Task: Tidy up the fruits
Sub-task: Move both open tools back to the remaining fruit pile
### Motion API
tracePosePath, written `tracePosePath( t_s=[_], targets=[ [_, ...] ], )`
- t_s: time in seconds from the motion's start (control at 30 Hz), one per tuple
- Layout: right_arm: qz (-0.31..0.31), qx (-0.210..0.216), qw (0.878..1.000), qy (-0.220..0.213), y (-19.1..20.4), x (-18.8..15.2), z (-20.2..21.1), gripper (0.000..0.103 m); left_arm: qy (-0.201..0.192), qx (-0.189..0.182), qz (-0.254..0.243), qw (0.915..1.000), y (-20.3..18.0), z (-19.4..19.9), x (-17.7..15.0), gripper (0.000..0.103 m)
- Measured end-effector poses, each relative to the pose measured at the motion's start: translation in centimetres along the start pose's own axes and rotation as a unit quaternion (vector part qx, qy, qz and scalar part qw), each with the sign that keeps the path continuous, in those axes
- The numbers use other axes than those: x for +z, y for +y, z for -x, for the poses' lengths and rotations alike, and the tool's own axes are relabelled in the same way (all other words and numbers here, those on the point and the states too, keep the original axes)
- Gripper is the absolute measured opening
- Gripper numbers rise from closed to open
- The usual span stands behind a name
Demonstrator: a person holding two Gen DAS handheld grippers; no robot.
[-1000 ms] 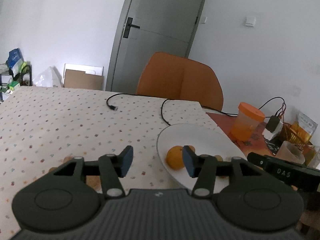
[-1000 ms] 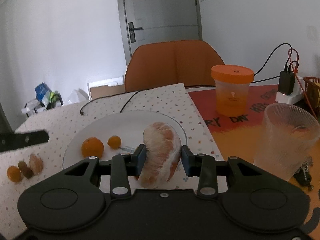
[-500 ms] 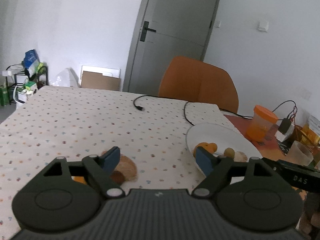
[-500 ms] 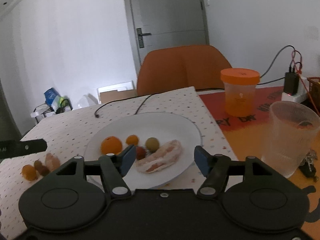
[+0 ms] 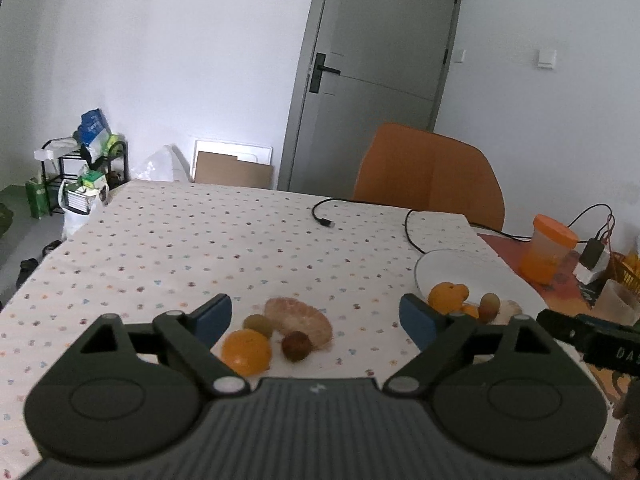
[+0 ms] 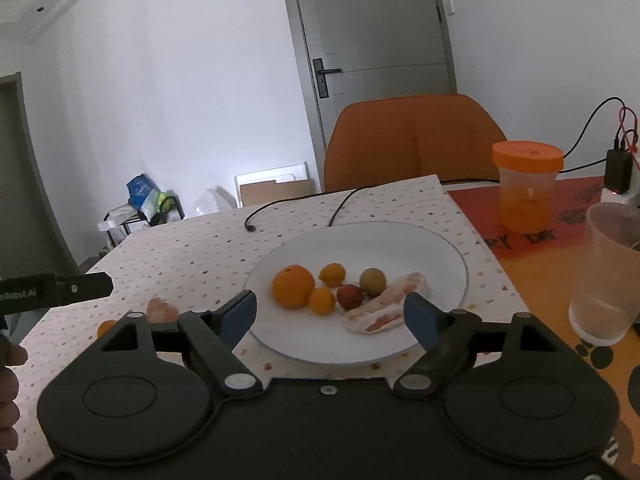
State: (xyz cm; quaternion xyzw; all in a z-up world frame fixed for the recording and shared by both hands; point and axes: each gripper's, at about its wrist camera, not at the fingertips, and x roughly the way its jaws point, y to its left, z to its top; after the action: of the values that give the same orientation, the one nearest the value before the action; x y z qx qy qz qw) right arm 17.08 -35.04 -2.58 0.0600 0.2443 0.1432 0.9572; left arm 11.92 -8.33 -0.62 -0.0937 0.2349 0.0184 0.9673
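On the white plate [image 6: 448, 248] near the table's right edge lie an orange [image 6: 293, 286], small fruits and a peeled segment [image 6: 386, 304], framed by the right gripper [image 6: 330, 316], jaws opening, empty. Only the left gripper [image 5: 316, 318], also opening and empty, shows four fruits on the dotted tablecloth [image 5: 200, 248].

Both grippers' empty jaws opening
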Motion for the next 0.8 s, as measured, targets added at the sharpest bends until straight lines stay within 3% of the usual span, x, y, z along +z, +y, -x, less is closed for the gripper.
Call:
tracePosePath(
  t_s=[0.4,0.8],
  targets=[
    [0.015,0.043,0.999,-0.004,2.6,0.1,0.9,0.096,-0.009,0.026,0.003,0.9996,2.7,2.5,-0.5,0.09],
    [0.033,0.07,0.997,0.011,5.1,-0.3,1.2,0.099,-0.004,0.046,0.022,0.9987,5.9,3.4,-1.3,0.09]
  ],
)
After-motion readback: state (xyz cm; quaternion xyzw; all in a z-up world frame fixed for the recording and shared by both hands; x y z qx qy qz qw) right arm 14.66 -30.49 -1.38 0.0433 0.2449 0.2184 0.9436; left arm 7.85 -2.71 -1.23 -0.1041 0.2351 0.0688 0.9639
